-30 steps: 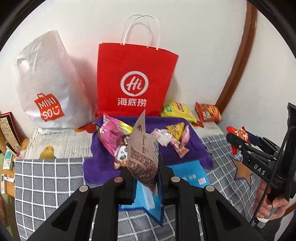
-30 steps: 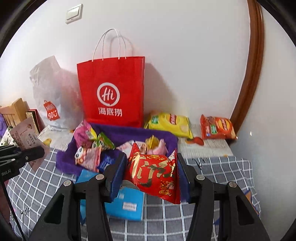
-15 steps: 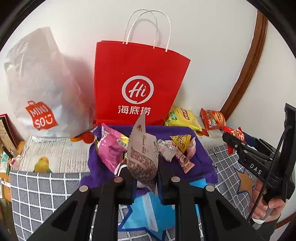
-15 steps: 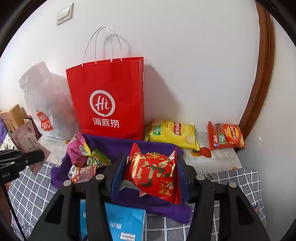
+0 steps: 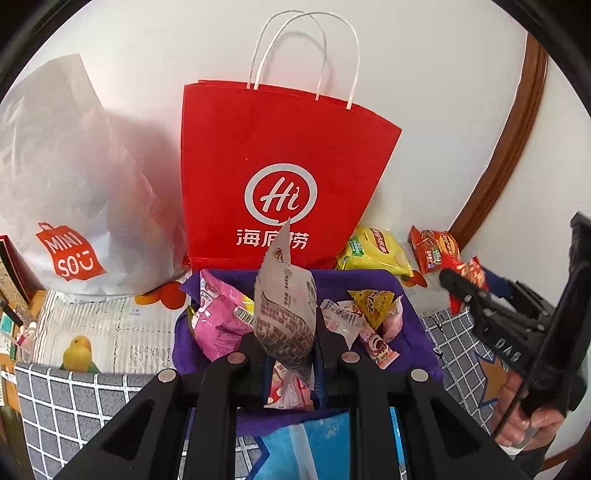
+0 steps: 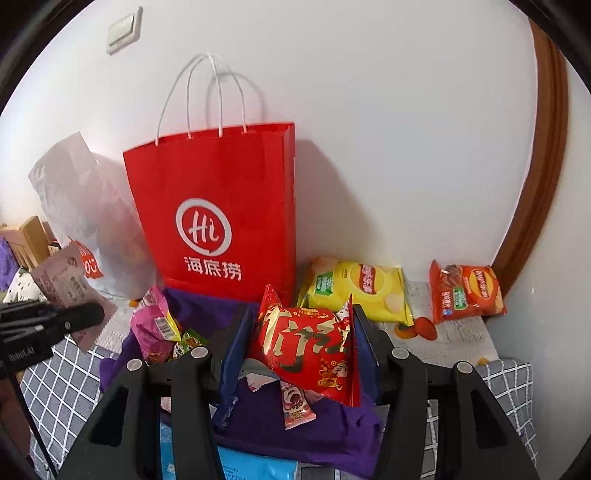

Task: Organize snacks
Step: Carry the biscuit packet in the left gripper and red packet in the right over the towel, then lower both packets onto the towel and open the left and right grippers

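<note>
Two claws grip snacks — left claw (image 5: 290,354) pinches grey packet (image 5: 286,314); right claw (image 6: 301,354) clamps red packet (image 6: 306,347).

Paper bag (image 5: 284,177) behind cloth (image 5: 413,328); plastic bag (image 5: 70,177) left.

A plain white wall (image 6: 369,129) fills the back of both views, evenly lit, with soft shadows falling on it. High on the left in the right wrist view sits a pale wall switch (image 6: 123,31). At the right edge a dark brown wooden frame (image 6: 543,166) runs up the wall, bent into a curve by the lens; beyond it lies more white surface. Below, a grey cloth with a white grid (image 5: 70,406) covers the flat surface, and sheets of printed paper (image 5: 107,332) lie between it and the wall. At far left some light wooden furniture (image 6: 31,236) shows, too small to tell what it is.
</note>
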The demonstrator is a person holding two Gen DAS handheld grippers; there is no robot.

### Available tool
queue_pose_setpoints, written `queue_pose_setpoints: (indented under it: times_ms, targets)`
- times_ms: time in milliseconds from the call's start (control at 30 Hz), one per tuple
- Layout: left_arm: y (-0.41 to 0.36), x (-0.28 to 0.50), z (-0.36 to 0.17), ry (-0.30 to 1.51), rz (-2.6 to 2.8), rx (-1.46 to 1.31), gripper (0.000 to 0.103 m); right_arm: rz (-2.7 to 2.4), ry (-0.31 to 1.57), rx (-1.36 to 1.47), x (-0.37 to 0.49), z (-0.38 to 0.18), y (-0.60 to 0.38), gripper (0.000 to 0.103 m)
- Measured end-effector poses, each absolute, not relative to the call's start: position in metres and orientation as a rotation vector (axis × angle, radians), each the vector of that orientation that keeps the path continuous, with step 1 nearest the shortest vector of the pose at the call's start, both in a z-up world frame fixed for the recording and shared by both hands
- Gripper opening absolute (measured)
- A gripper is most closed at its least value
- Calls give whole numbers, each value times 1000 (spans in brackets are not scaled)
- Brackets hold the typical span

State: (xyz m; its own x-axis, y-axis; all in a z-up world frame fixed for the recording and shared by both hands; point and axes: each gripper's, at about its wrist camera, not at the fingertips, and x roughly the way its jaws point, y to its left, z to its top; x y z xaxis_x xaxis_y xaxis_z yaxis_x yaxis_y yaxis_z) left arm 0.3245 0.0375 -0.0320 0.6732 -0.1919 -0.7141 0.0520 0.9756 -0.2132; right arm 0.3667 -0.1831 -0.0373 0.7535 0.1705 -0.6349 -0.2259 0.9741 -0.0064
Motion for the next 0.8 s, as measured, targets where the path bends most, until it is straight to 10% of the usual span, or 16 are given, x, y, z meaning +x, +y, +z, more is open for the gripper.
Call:
queue_pose_setpoints:
  times_ms: [800]
  targets:
    - [45,357,-83,913,-154,-200,17,232,827,-92,406,-100,-188,52]
